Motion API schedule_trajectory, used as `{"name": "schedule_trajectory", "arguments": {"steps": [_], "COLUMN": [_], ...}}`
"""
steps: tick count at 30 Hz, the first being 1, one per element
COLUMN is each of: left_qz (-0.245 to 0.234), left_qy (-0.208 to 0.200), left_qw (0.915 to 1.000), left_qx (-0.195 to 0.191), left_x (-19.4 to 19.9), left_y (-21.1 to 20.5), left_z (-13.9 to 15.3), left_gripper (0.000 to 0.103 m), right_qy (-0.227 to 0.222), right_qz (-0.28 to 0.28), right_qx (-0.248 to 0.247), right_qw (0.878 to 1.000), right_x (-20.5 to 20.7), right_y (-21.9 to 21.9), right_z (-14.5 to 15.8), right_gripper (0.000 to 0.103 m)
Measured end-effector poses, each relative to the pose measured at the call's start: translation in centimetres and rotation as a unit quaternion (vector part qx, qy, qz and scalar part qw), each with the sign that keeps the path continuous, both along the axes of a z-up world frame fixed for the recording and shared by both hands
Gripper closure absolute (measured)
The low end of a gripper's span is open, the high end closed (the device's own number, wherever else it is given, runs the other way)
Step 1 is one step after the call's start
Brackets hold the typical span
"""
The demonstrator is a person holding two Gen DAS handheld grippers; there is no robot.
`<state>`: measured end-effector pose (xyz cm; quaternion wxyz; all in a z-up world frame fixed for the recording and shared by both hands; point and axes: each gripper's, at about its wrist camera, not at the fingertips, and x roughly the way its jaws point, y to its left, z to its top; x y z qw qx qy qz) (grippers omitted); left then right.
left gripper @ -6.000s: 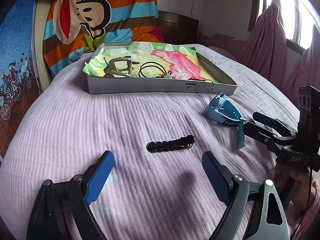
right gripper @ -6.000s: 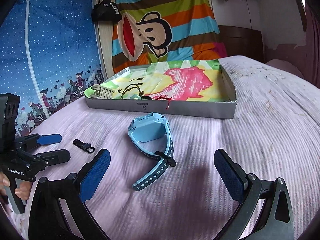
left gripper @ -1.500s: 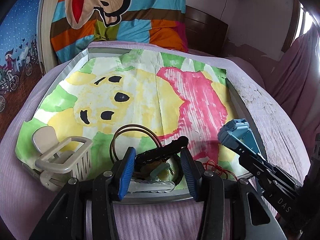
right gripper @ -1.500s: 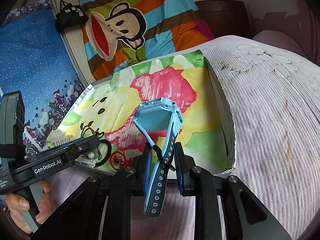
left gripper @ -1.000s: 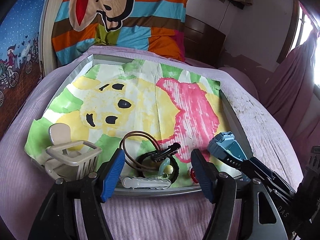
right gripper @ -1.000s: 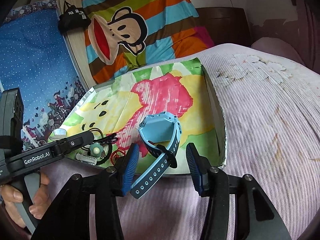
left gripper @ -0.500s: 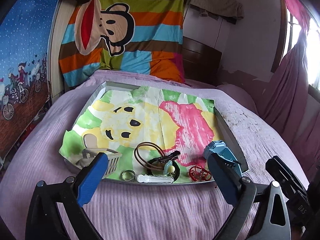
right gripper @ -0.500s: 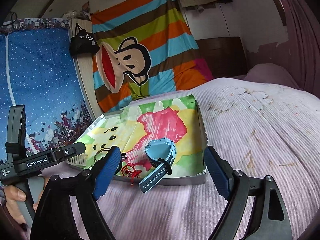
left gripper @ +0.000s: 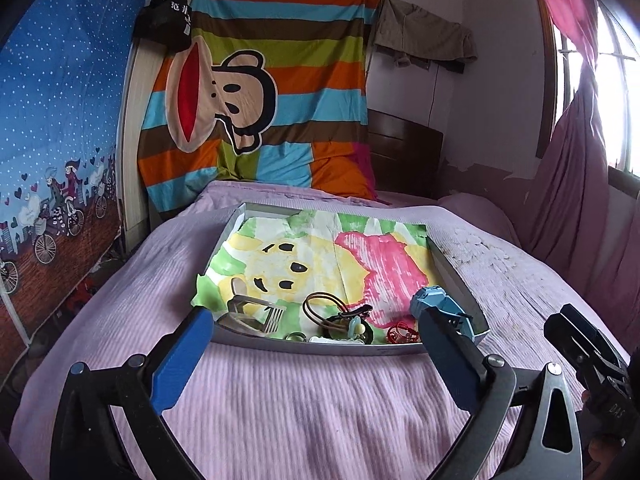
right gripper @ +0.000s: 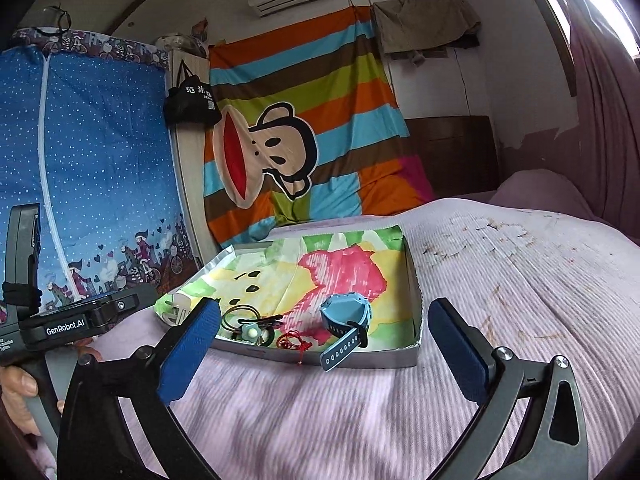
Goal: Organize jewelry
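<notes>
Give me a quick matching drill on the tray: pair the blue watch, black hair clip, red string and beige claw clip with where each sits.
1 blue watch
2 black hair clip
3 red string
4 beige claw clip

A near-left corner of tray
B strap poking over the near rim
C lying across the hair-tie loops
D at the near wall, between the watch and the flower-tie pile

Pairs: 1-B, 2-C, 3-D, 4-A

Right gripper (right gripper: pixel 324 348) jaws just opened, empty; light-blue plastic wristwatch (right gripper: pixel 346 322) lies ahead in shallow grey cardboard tray (right gripper: pixel 416 300).
</notes>
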<state>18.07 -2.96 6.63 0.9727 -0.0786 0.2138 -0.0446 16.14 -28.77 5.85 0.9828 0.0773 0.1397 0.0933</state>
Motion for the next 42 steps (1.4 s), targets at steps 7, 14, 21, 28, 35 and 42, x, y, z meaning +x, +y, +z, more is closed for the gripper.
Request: {"name": "schedule_trajectory", "arguments": {"steps": [7,14,21,28,35,42], "left_qz": [0.006,0.015,0.018,0.021,0.019,0.021], "left_qy": [-0.019,-0.032,-0.045,-0.060,-0.061,-0.059], "left_qw": [0.9998,0.9993,0.9985,0.9970,0.9961,0.9962], "left_qx": [0.008,0.016,0.028,0.044,0.060,0.061], "left_x": [-3.0,-6.0,-8.8,-11.1,-12.5,-13.9], "left_y": [0.7,1.4,1.9,1.9,2.0,2.2], "left_z": [0.2,-0.1,-0.5,-1.3,-2.5,-3.4], "left_gripper": [0.000,0.000,0.000,0.000,0.000,0.000], "right_qy": [-0.012,-0.021,-0.028,-0.036,-0.026,-0.015], "right_qz": [0.005,0.008,0.013,0.014,0.011,0.002], "right_qx": [-0.005,-0.009,-0.017,-0.026,-0.030,-0.042], "right_qw": [1.000,1.000,0.999,0.999,0.999,0.999], "right_x": [-3.0,-6.0,-8.8,-11.0,-12.3,-13.3], "right_y": [0.7,1.2,2.0,2.7,3.0,2.7], "right_z": [0.5,0.6,0.6,0.4,-0.6,-1.9], "right_gripper": [0.001,0.001,0.001,0.001,0.001,0.001]}}
